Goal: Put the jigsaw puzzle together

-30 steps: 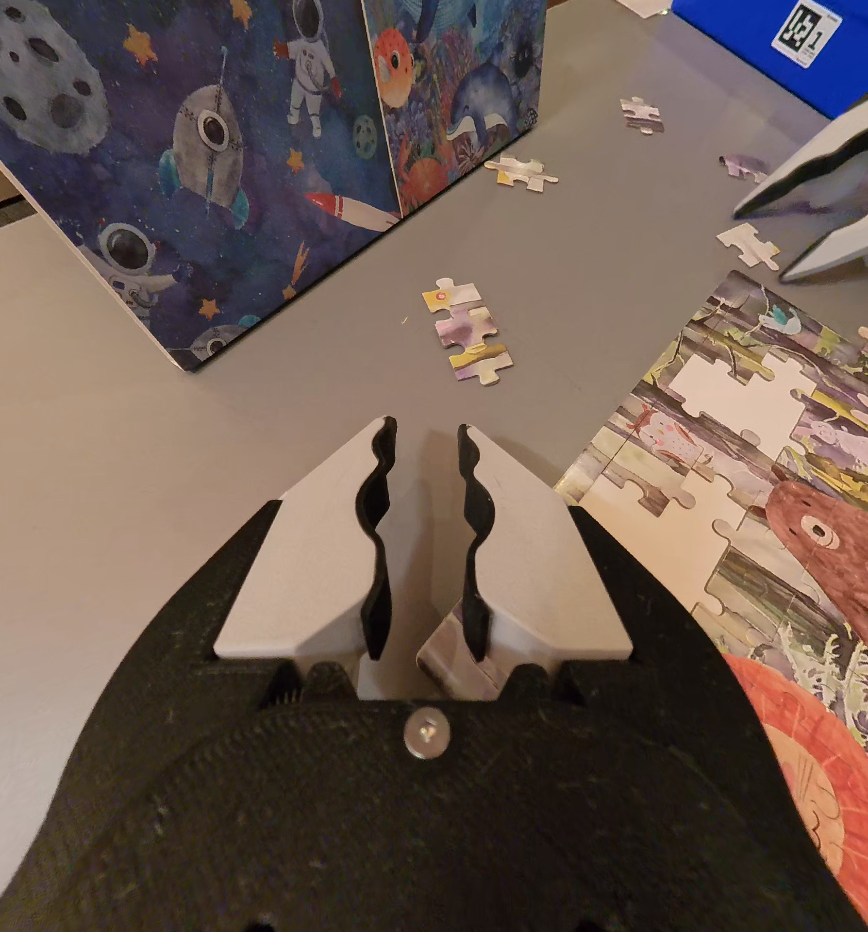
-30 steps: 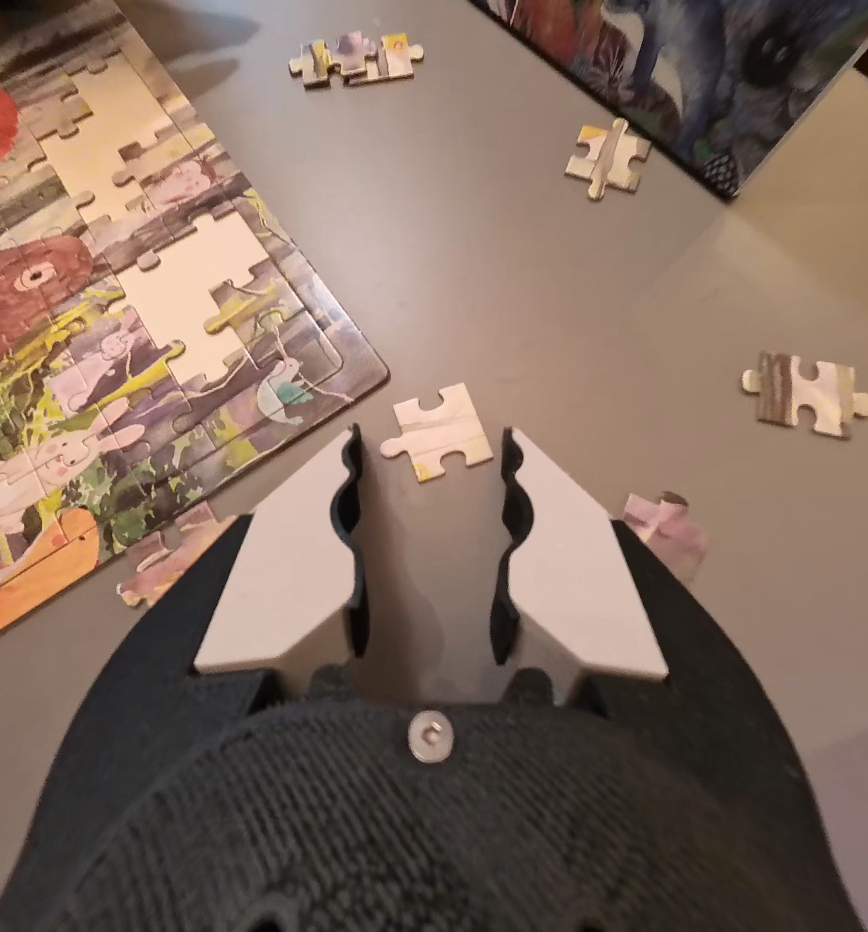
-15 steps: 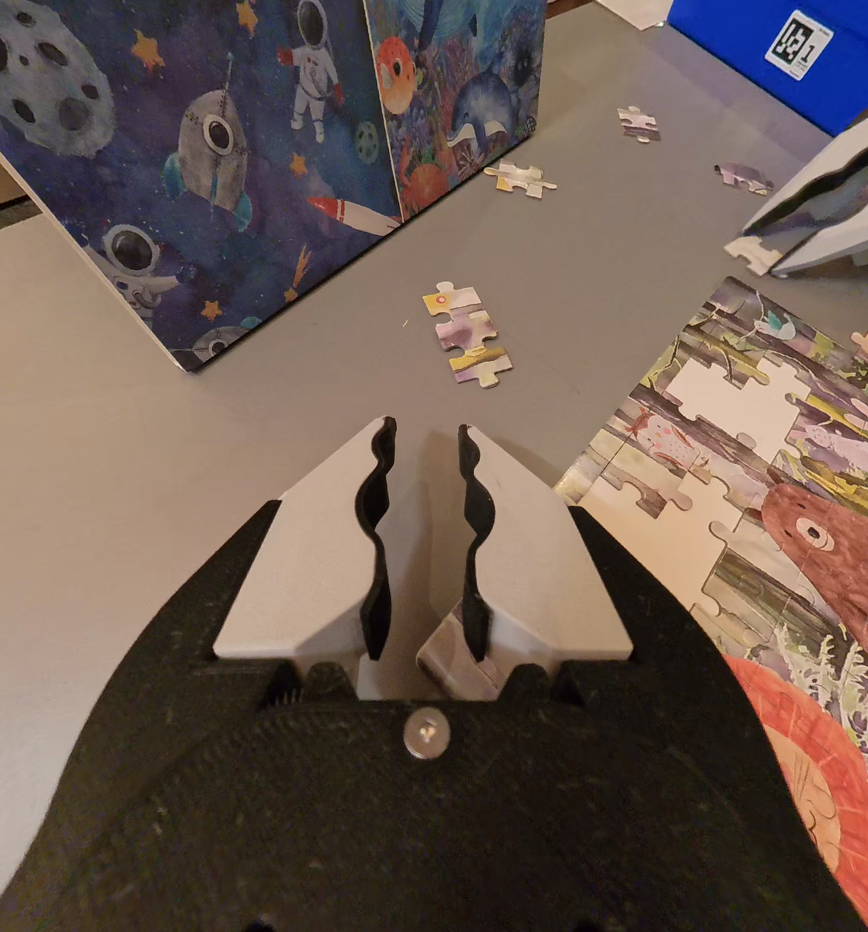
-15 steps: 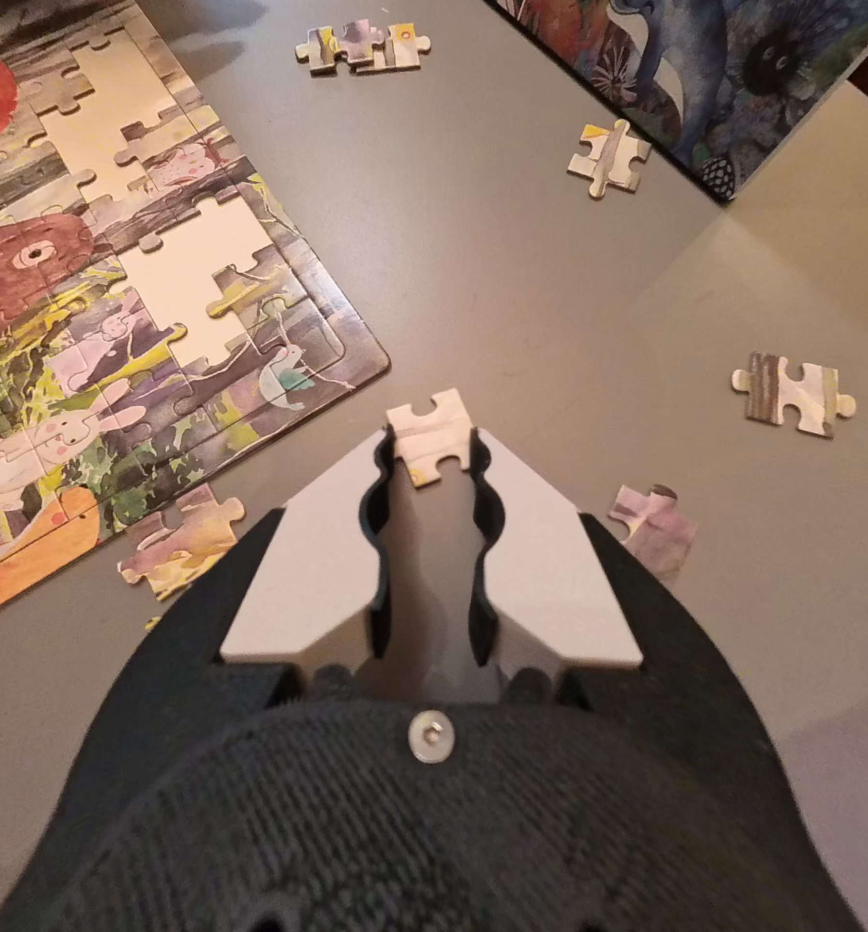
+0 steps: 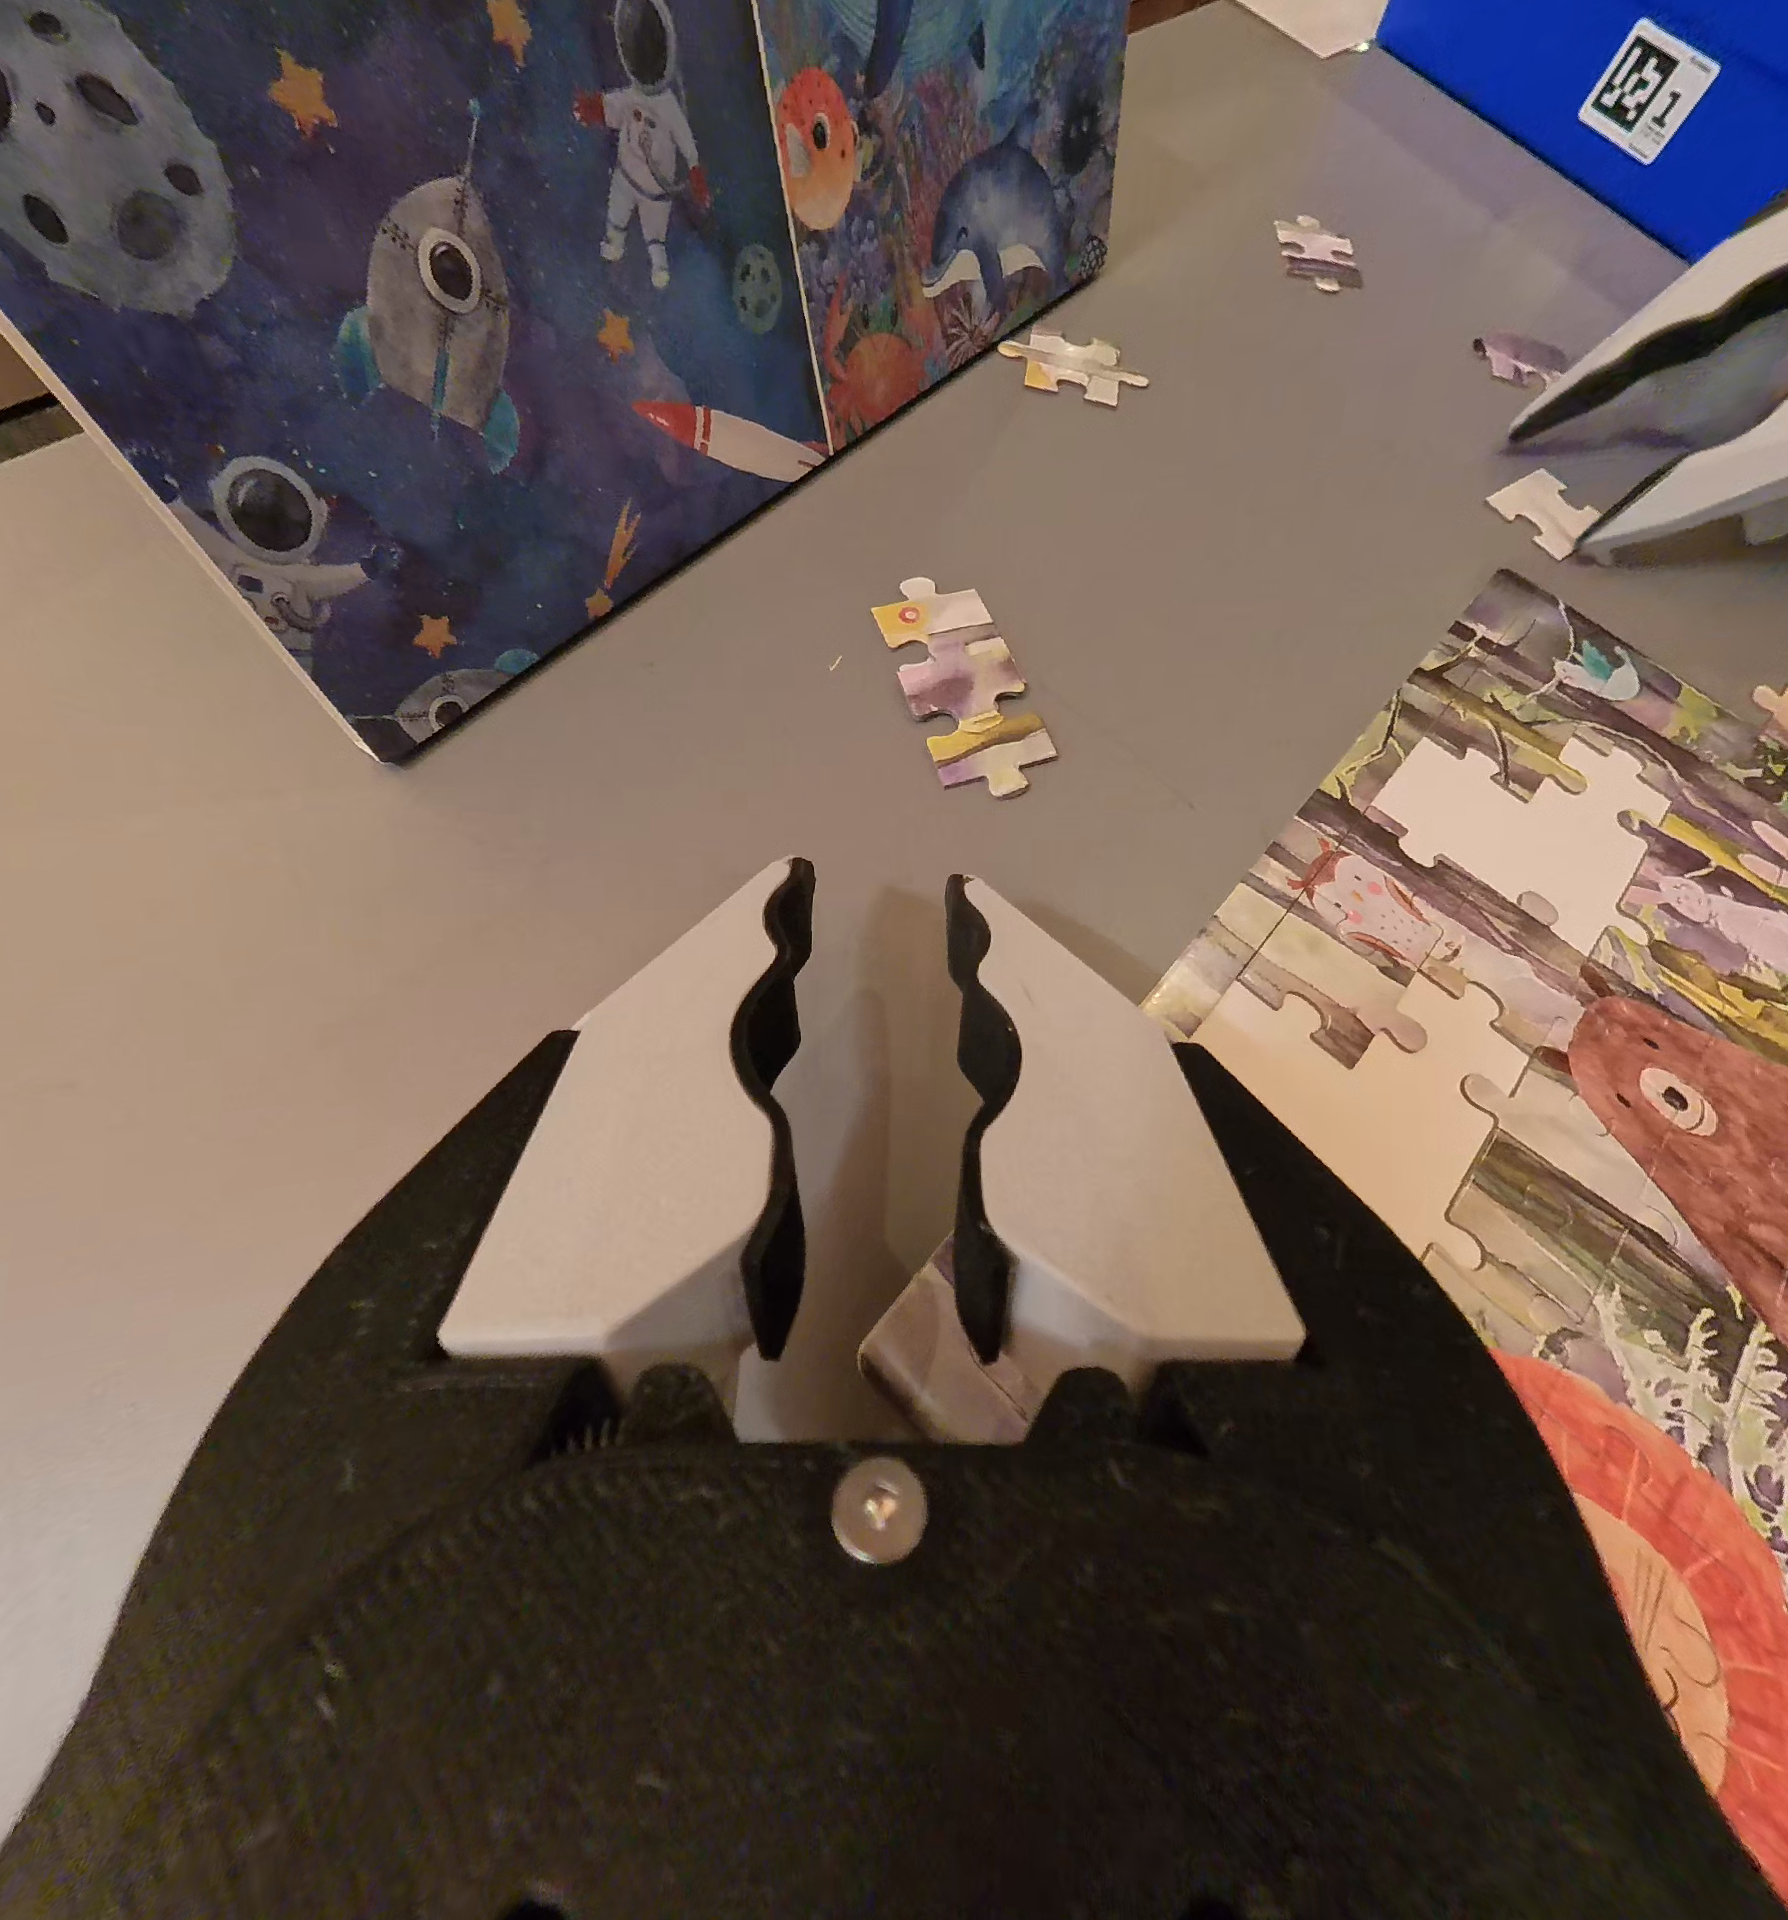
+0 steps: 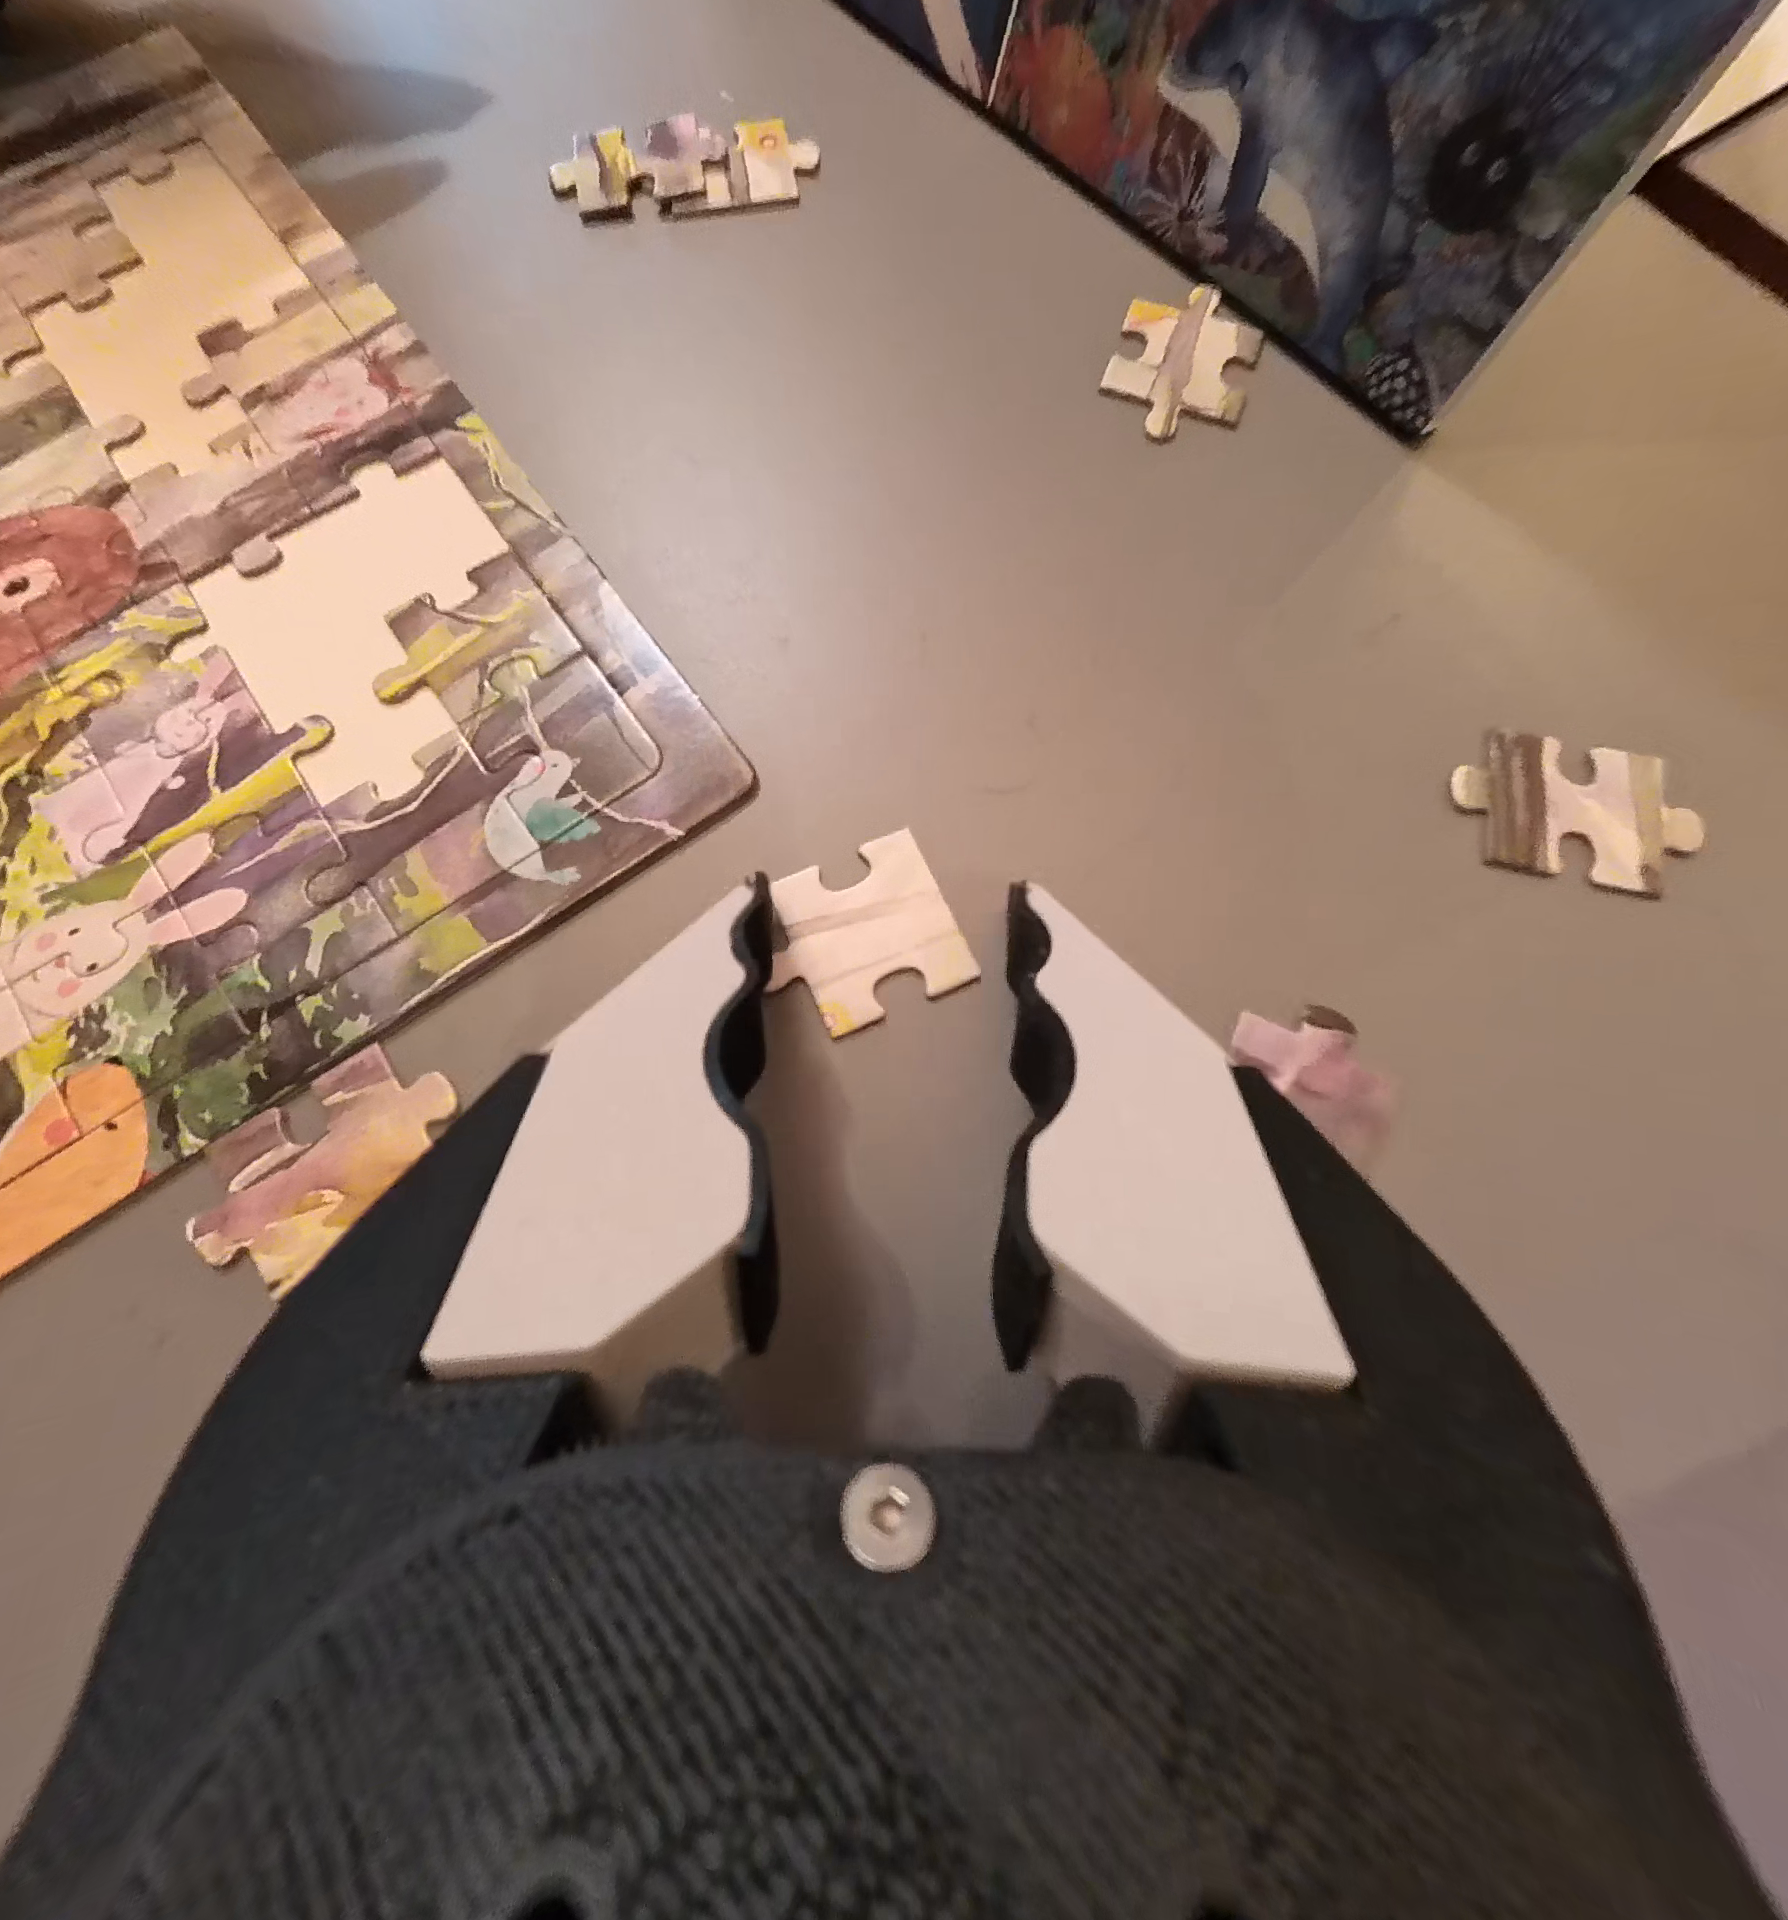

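The partly built jigsaw puzzle (image 6: pixel 246 727) lies flat at the left, with bare gaps in it; it also shows in the left wrist view (image 5: pixel 1596 1039). A pale loose piece (image 6: pixel 869 930) lies on the table between the tips of my right gripper (image 6: pixel 885 894), touching the left finger. That gripper is open. In the left wrist view the right gripper (image 5: pixel 1700 416) sits far right over that piece (image 5: pixel 1539 509). My left gripper (image 5: pixel 879 873) stands narrowly open and empty, low over the puzzle's near corner.
A strip of three joined pieces (image 5: pixel 968 686) lies ahead of the left gripper. Loose pieces (image 6: pixel 1181 364) (image 6: pixel 1576 821) (image 6: pixel 1316 1070) (image 6: pixel 318 1164) are scattered around. A picture-covered box (image 5: pixel 454 260) stands at the back, a blue box (image 5: pixel 1648 104) far right. About 30 cm separates my left fingertips from my right. From my right tips it is roughly 11 cm to the partly built jigsaw puzzle (image 6: pixel 246 727); from my left, 20 cm. Seen from the left wrist view (image 5: pixel 1663 858) as well.
My right gripper closed on the pale piece half a second ago and has now opened again; the piece lies turned between the fingers. The left gripper has barely moved.
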Tool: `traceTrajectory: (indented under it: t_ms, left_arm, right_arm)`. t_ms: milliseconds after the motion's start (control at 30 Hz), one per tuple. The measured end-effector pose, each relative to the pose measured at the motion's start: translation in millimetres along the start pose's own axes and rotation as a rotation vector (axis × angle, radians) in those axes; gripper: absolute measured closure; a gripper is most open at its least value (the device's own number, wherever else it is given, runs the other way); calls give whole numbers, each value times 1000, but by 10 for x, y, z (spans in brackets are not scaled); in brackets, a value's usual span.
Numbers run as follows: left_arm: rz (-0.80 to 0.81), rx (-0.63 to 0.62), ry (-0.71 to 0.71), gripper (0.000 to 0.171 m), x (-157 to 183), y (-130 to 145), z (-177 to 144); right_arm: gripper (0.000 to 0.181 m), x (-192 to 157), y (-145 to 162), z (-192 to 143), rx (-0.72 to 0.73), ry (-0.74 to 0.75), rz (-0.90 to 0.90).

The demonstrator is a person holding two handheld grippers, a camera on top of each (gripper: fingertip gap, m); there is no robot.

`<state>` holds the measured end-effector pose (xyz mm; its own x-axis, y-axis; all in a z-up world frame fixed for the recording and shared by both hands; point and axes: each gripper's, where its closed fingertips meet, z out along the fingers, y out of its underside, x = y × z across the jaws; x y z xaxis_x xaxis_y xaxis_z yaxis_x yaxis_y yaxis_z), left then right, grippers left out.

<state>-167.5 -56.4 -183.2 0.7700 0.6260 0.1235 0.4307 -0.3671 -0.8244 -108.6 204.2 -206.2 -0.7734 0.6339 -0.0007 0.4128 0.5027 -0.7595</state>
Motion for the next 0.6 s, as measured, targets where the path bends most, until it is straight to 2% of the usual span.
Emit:
traceTrajectory:
  t_ms: [133,200,400,467,500,533,600]
  left_arm:
    - [0,-1,-1,148,-1,1,1]
    - [-1,-2,0,148,-2,2,2]
    - [-1,-1,0,148,-2,2,0]
    - [-2,1,-2,148,-5,0,-2]
    - [-3,3,-4,147,-8,-2,-4]
    - [-4,5,-5,147,-9,-4,-6]
    - [-6,6,-4,147,-10,-5,-7]
  right_arm:
    - [141,-68,21,15,-17,-22,-19]
    - [149,-93,32,-1,-27,-35,-29]
    - [151,-125,25,-5,-42,-34,-61]
    - [179,-152,-31,-25,-15,-39,-82]
    - [176,-146,-68,-38,3,-29,-86]
    - [163,-150,-101,-50,21,-25,-86]
    - [155,-118,-121,-70,31,-6,-72]
